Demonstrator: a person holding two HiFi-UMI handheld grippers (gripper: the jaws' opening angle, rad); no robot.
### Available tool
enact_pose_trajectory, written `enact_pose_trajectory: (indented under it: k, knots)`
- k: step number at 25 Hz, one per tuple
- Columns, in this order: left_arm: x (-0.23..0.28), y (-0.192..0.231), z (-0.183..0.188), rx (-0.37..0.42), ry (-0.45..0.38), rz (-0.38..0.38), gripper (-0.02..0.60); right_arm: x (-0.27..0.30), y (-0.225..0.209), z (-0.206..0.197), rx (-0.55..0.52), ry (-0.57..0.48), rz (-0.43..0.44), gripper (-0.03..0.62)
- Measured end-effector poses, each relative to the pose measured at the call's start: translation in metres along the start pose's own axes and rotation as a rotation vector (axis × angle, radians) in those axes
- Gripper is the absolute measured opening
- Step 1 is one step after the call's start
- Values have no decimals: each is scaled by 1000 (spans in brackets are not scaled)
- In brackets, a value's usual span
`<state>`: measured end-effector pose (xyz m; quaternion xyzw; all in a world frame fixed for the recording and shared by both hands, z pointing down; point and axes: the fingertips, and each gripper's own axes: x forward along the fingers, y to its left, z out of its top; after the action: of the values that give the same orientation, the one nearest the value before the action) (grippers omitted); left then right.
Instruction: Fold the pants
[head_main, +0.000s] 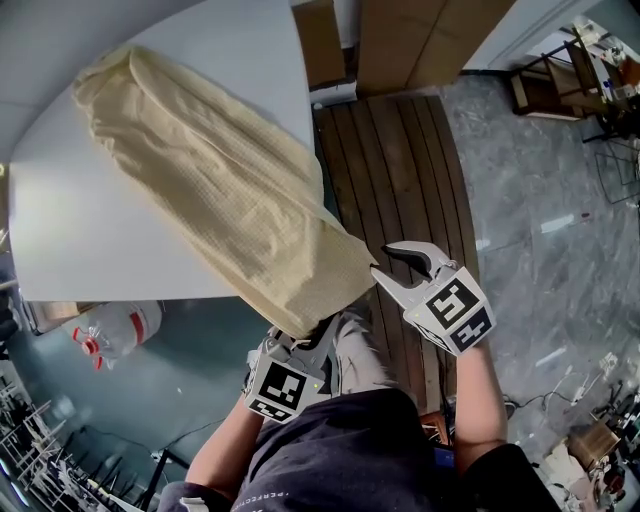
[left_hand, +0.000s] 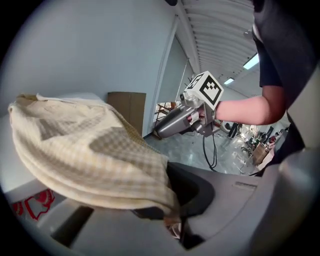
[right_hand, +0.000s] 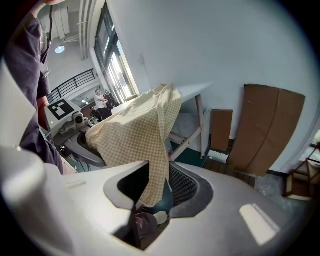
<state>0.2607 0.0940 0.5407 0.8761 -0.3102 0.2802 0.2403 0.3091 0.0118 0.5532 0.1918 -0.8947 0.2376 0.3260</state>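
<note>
Pale yellow checked pants (head_main: 220, 190) lie lengthwise on the white table (head_main: 90, 250), one end hanging past the near edge toward me. My left gripper (head_main: 305, 340) is below that edge, shut on the left corner of the hanging end. In the left gripper view the cloth (left_hand: 90, 150) is pinched where the jaws meet (left_hand: 172, 220). My right gripper (head_main: 398, 268) is at the right corner, level with the table edge. In the right gripper view a fold of the pants (right_hand: 135, 130) hangs down into its jaws (right_hand: 152, 210), which grip it.
A plastic jug with a red cap (head_main: 115, 330) lies on the floor under the table's near side. Dark wooden slats (head_main: 400, 170) run along the table's right, with cardboard boxes (head_main: 420, 40) behind. Grey marbled floor (head_main: 560, 230) stretches right.
</note>
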Motion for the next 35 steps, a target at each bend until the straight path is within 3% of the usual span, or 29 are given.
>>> enact_pose_trajectory:
  k: [7,12,17,24,29,35]
  knots:
    - [-23,-15,33,87,-49,-62,13,-20,2,10,-4,-37,-48,124]
    - [-39,-15,55,111,-77,-58,13,-28,9,33,-40,-64,-29,130]
    - [-53,-16,84,54,-119,-60,13,-40,18,50,-100,-51,-5,135]
    - [-82,-5,128,48,-179,-51,14,-63,20,57,-124,-39,10,133]
    - [-100,4,150,-54,-245,-41,14,-67,19,61,-182,7,24,126]
    - [-122,18,172,-95,-306,4,14,-52,20,76,-227,14,63,119]
